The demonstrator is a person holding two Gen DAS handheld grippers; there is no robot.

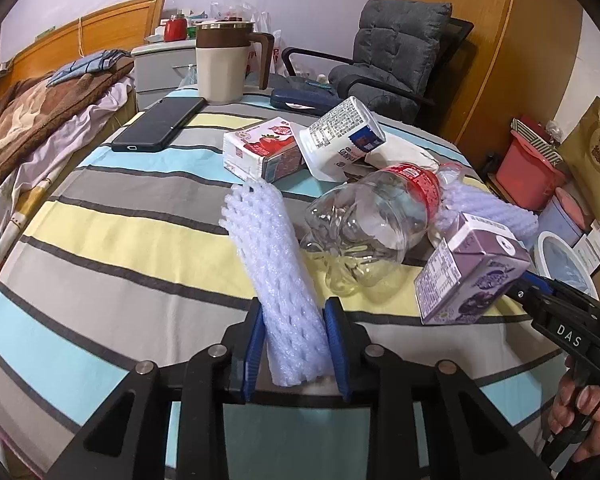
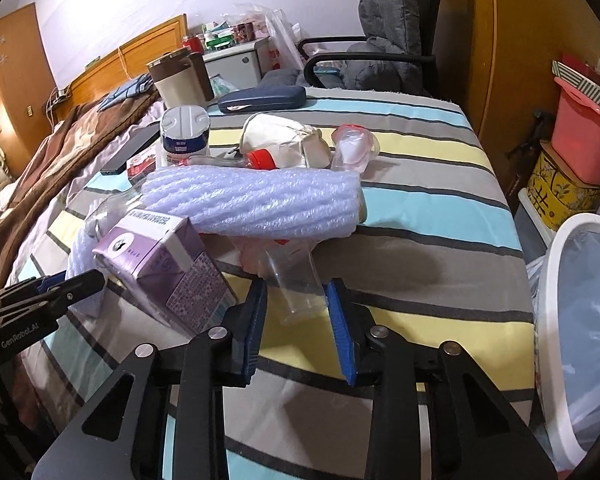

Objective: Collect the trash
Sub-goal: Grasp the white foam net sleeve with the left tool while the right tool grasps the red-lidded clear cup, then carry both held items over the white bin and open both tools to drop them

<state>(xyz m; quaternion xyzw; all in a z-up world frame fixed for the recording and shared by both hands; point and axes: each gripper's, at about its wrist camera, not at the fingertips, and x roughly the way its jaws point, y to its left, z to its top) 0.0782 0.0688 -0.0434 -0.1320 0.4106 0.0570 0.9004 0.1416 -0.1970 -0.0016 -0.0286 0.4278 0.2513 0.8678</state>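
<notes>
The left gripper [image 1: 294, 344] is clamped on a white foam-net fruit sleeve [image 1: 274, 276], lifted above the striped table's [image 1: 100, 240] near edge. The right gripper [image 2: 296, 320] pinches a clear crumpled plastic cup [image 2: 294, 280]. Hold both lightly but firmly and carry them toward the white-rimmed bin [image 2: 548, 300] off the right edge, steering clear of the purple drink carton [image 2: 168, 264].

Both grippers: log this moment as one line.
left gripper: shut on foam net | right gripper: around clear plastic cup | bin: right of bed

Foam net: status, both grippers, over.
Left gripper shut on foam net, lifted. Right gripper shut on clear cup. Purple carton leaning beside it; bin to the right.
</notes>
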